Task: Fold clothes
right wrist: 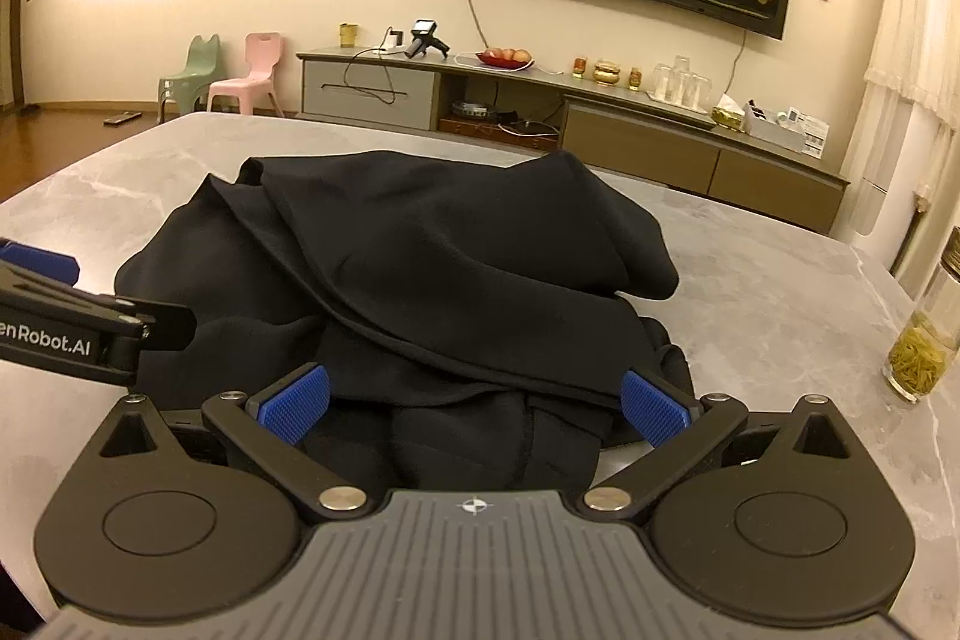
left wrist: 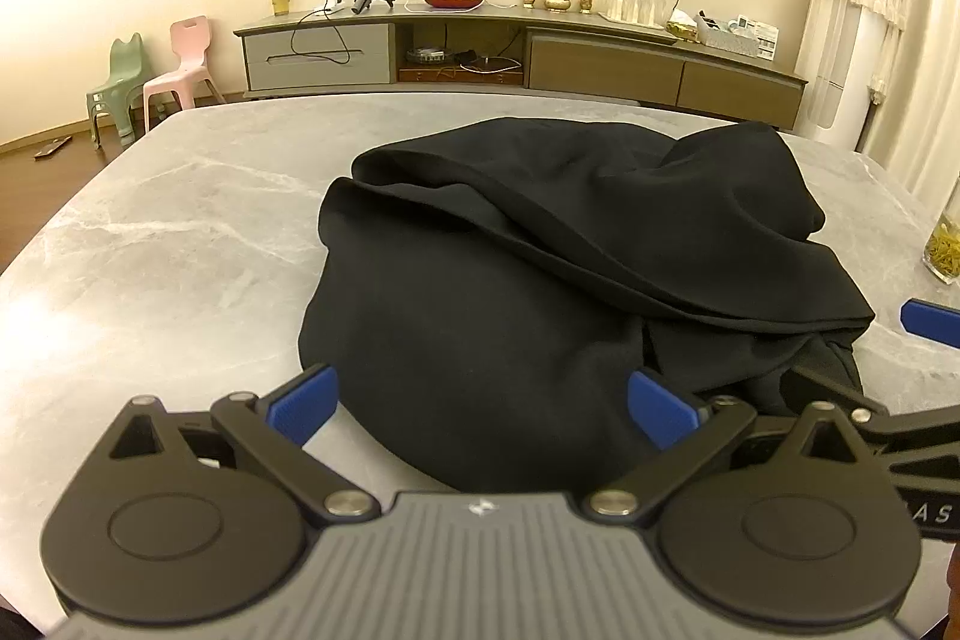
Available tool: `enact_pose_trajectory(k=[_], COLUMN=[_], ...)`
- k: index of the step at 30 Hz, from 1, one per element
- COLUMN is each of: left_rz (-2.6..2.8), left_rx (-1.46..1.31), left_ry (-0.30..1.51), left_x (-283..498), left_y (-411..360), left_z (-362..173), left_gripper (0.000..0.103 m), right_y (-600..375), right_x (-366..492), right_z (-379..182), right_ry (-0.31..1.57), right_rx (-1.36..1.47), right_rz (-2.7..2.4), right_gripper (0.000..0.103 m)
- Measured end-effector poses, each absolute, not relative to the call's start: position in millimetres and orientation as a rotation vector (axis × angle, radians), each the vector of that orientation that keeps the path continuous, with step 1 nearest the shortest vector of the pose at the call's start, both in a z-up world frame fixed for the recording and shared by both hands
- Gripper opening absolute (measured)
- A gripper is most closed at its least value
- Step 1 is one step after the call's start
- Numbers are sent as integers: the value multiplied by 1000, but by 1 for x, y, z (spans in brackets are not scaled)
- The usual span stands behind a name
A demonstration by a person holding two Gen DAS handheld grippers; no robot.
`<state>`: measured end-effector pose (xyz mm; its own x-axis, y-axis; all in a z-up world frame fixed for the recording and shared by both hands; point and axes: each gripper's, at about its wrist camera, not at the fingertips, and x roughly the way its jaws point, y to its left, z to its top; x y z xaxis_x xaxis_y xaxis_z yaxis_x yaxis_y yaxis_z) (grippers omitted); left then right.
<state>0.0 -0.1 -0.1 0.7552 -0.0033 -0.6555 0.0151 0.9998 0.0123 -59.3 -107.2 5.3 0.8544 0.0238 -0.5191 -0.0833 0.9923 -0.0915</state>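
On table: perhaps crumpled black garment

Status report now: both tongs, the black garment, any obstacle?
Left tongs open, right tongs open. Black garment crumpled on table, unfolded. Glass bottle at right edge.

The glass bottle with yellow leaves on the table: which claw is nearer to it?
Right. The right claw has the glass bottle close beside it; the left claw sits farther away, beyond the right one.

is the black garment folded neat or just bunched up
Bunched up: the black garment lies in a loose heap on the marble table, with uneven overlapping layers and no straight edges.
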Motion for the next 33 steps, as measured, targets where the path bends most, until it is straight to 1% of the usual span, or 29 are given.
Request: enact_pose_trajectory(k=[6, 15, 21, 22, 23, 24, 25, 26, 27, 28, 29, 30, 33], left_rz=[-4, -8, -45, -55, -65, -74, -76, -81, -86, -89, -92, -93, -92], left_rx=[18, -30, 18, 9, 0, -9, -18, -19, -18, -19, -18, -10, 3], left_ry=[720, 746, 750, 753, 755, 757, 761, 764, 767, 767, 762, 753, 732], left_x=[0, 2, -1, -2, -2, -2, -2, -2, -2, -2, -3, -5, -9], left_y=[-3, 2, -1, -1, 0, 0, 1, 1, 1, 1, 1, 0, -2], left_z=[0, -5, -2, -2, -2, -2, -3, -3, -4, -3, -2, -1, 2], left_gripper=[103, 103, 103, 96, 77, 65, 41, 23, 15, 4, 2, 1, 0], right_y=[-103, -106, -106, -107, -108, -109, -111, -112, -113, -114, -115, -114, -112], right_x=[-62, -62, -61, -62, -63, -63, -64, -64, -63, -63, -64, -64, -66], right_z=[5, 1, 2, 3, 4, 5, 6, 7, 6, 6, 6, 6, 9], right_ry=[542, 523, 532, 532, 534, 539, 545, 553, 564, 573, 578, 580, 564], right_rx=[-137, -84, -69, -61, -50, -37, -24, -12, -4, 1, 5, 5, 1], right_rz=[51, 46, 64, 75, 87, 98, 109, 120, 130, 140, 148, 154, 160], right_gripper=[102, 102, 102, 102, 98, 86, 75, 51, 33, 26, 13, 3, 0])
